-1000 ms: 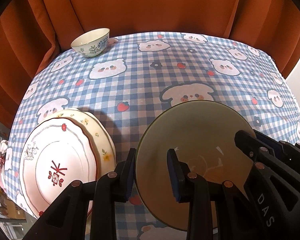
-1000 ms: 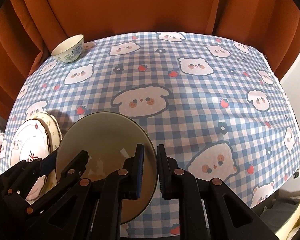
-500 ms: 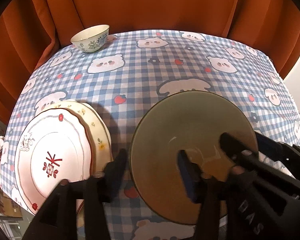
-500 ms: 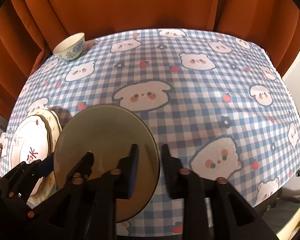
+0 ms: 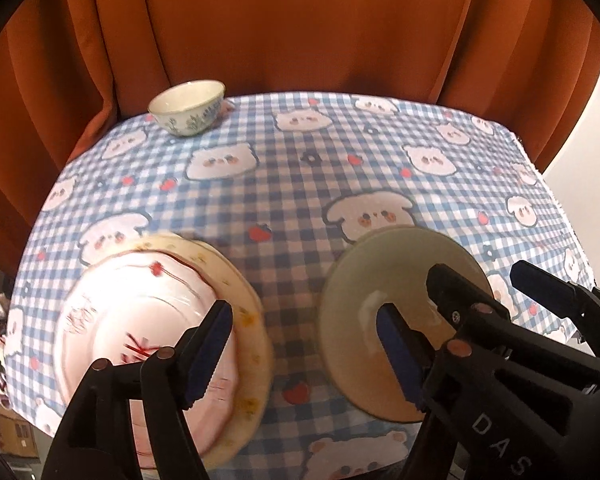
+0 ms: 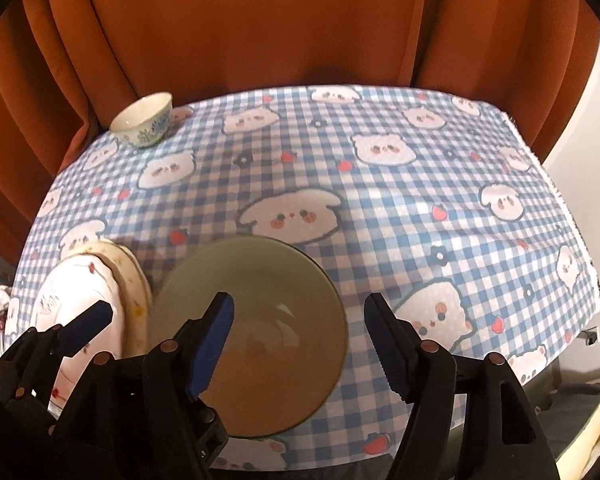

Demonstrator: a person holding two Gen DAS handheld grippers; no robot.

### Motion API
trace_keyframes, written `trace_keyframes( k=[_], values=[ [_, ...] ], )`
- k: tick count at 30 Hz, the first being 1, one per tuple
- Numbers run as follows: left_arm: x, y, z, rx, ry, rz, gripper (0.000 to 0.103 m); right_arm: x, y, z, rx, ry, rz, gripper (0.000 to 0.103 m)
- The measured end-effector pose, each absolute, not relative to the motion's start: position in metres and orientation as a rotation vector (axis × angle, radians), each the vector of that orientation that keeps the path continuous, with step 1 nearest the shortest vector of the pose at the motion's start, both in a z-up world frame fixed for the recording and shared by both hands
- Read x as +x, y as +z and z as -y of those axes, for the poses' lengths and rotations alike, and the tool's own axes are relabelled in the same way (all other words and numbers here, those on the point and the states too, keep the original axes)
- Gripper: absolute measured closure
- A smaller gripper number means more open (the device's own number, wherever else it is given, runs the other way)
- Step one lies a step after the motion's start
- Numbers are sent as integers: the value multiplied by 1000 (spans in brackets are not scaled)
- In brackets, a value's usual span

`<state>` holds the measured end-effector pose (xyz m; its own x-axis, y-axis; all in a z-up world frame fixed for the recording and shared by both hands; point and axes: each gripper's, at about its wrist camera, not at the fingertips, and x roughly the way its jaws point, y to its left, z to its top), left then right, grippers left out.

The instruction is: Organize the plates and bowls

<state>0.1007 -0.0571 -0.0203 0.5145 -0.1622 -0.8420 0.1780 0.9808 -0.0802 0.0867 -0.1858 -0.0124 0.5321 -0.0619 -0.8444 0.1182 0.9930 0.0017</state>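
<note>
Right wrist view: the green bowl (image 6: 260, 320) sits on the counter (image 6: 400, 208) beside two stacked plates (image 6: 100, 300). Right gripper (image 6: 300, 336) and left gripper (image 5: 304, 344) straddle its rim, jaws opening, nothing pinched. Glazed ware is likely heavy, stiff, slick and breakable; grip the rim at opposite sides. A small bowl (image 6: 144, 124) waits far back.

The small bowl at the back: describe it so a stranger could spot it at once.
Start at the table with the blue checked cloth, and look to its far left corner, by the orange curtain. There stands the small bowl, alone. Unlike the plain olive dish and flat plates near the front, it is white with blue flowers outside.
</note>
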Motion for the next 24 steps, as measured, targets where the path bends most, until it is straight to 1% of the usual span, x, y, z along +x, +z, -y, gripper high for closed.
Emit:
trace_keyframes(
  k=[12,14,16,17,24],
  values=[
    [113,9,-21,30,-179,-950,27,96,17,112,81,-95,-949,31],
    [116,14,-35,30,-169,-935,27,98,20,98,85,-89,-937,29],
    [120,17,-45,31,-161,-922,27,102,24,84,87,-87,-916,23],
    [123,19,-52,28,-153,-916,27,104,25,80,87,-86,-911,22],
    [148,30,-78,19,-115,-903,27,130,35,49,66,-58,-898,21]
  ],
)
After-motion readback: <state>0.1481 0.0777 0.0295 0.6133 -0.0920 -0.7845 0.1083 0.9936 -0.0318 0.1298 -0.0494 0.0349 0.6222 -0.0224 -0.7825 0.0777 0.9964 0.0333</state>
